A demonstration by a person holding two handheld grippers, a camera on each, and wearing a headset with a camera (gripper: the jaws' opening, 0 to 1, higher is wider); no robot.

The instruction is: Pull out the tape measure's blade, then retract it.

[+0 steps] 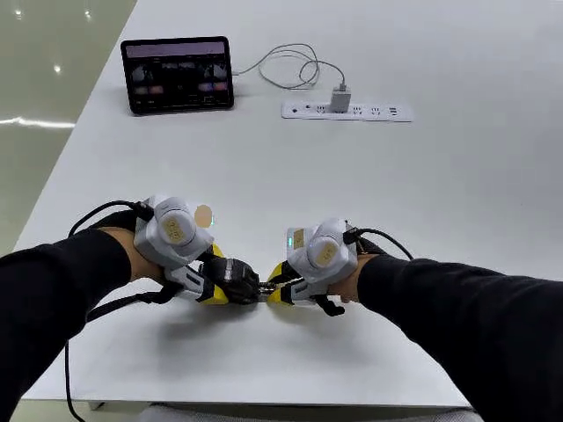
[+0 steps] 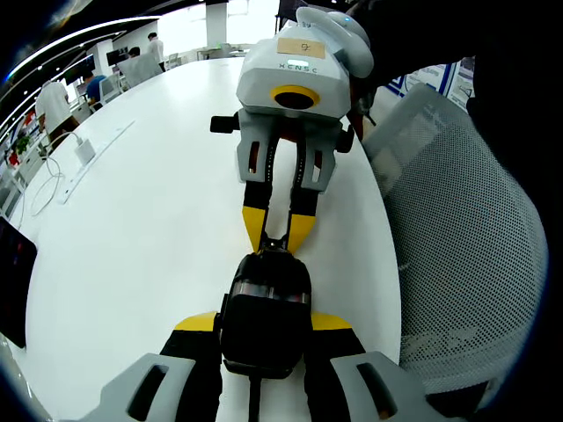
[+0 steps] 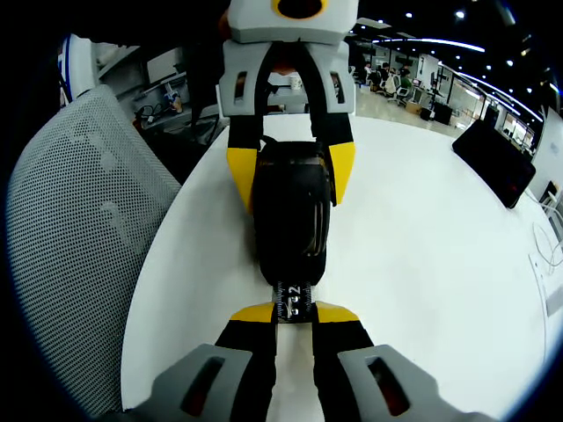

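With left gripper [image 2: 264, 322] shut snugly round the black tape measure [image 2: 264, 286], low by the white table's [image 1: 352, 176] near edge; with right gripper [image 3: 295, 314] pinched closed on a short stub of blade [image 3: 293, 299], nose to nose. Risks losing the thin blade if pulled askew or held too lightly: would likely whip back in. Might also drag the tape measure out of the left jaws

tape measure [image 2: 264, 308]: black case; near table [image 1: 352, 176] edge | blade [image 3: 293, 301]: short stub out

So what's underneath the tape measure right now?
The white table lies under the tape measure, gripped by the left gripper. Its underside is hidden, so contact with the table cannot be told.
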